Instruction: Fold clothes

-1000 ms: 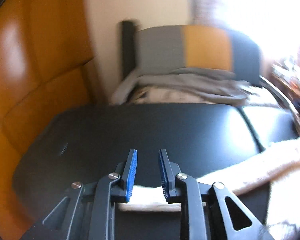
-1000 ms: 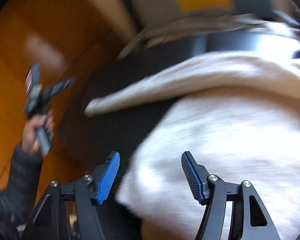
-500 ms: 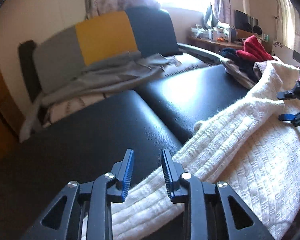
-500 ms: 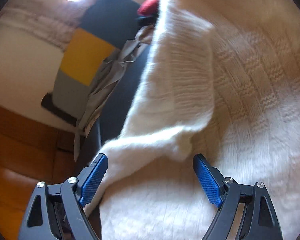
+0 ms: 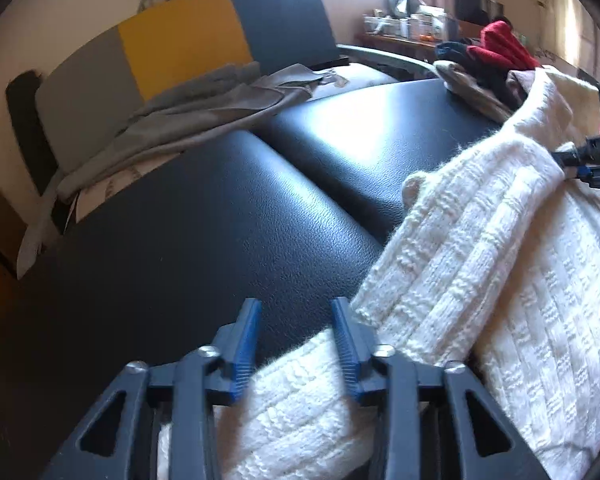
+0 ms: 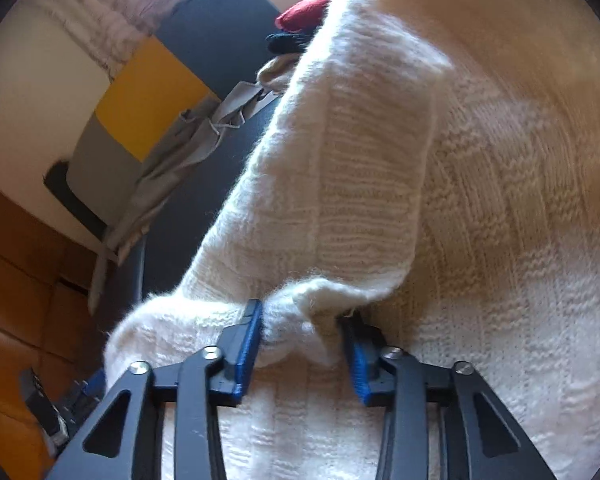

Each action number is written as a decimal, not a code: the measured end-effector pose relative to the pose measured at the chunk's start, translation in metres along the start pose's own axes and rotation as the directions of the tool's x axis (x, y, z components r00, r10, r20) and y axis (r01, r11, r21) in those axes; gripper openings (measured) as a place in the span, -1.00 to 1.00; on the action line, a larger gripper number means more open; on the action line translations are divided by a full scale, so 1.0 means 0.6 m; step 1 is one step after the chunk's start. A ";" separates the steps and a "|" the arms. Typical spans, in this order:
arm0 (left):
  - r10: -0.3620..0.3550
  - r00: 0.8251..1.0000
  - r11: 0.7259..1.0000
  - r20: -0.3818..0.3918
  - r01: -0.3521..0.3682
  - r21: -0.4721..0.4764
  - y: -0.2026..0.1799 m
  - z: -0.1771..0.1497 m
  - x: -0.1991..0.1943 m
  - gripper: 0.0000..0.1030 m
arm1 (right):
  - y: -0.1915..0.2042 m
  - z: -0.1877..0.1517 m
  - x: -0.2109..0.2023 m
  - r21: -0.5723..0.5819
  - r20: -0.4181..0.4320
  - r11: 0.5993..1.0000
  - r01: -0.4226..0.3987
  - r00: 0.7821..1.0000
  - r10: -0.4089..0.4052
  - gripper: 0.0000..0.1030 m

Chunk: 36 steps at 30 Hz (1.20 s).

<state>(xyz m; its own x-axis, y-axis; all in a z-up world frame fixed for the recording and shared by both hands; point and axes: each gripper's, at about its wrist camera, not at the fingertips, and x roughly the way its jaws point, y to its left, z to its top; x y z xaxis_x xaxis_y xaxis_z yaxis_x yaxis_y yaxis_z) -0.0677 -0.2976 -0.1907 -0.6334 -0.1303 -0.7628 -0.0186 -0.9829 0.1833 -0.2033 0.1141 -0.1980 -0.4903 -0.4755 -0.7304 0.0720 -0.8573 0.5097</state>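
No readable text, label, brand or number in either view.

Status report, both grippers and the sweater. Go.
Left gripper jaws apart over the sweater edge, not clamped. Right gripper pinching a fold of its sleeve. Sweater half spread on black bench. Clothes pile behind, not blocking.

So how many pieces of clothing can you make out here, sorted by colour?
Cream white: 1, the knit sweater, gripped by the right tongs
Grey: 1, the garment draped over the sofa back
Red: 1, in the pile
Dark navy: 1, in the same pile
Tan: 1, beneath those
Total: 5 that I can tell apart.
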 end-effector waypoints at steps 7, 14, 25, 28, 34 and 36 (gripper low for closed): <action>0.089 0.996 0.980 -0.007 -0.089 -0.180 0.036 -0.061 -0.030 -1.00 | 0.083 0.004 -0.035 -0.202 0.046 0.979 0.006 0.999 0.003 -0.67; 0.029 0.999 0.953 0.032 -0.018 -0.302 0.113 -0.130 -0.102 -0.90 | 0.190 0.020 -0.045 -0.340 0.090 0.940 -0.005 0.995 0.038 -0.67; -0.301 0.951 0.952 -0.069 0.304 0.043 0.035 -0.053 -0.064 0.36 | 0.199 0.005 -0.012 -0.356 0.028 0.934 0.004 1.000 0.007 -0.67; -0.276 0.955 0.956 -0.110 0.284 0.069 0.016 -0.045 -0.042 0.22 | 0.187 0.009 -0.003 -0.340 0.012 0.940 -0.008 1.000 0.013 -0.63; -0.246 0.969 0.960 -0.019 0.241 -0.141 0.038 -0.048 -0.044 -0.66 | 0.166 0.020 0.021 -0.298 -0.001 0.954 0.025 1.000 -0.026 -0.67; -0.240 0.970 0.948 0.026 0.240 -0.207 0.049 -0.059 -0.064 -0.67 | 0.172 0.020 0.019 -0.304 0.003 0.952 0.017 1.000 -0.017 -0.69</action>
<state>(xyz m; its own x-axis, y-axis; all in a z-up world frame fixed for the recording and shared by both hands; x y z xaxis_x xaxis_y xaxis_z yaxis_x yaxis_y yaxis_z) -0.0165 -0.3259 -0.1779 -0.6304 0.1130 -0.7680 -0.0100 -0.9904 -0.1375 -0.2121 0.0228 -0.1483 -0.4943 -0.4600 -0.7376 0.3242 -0.8848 0.3346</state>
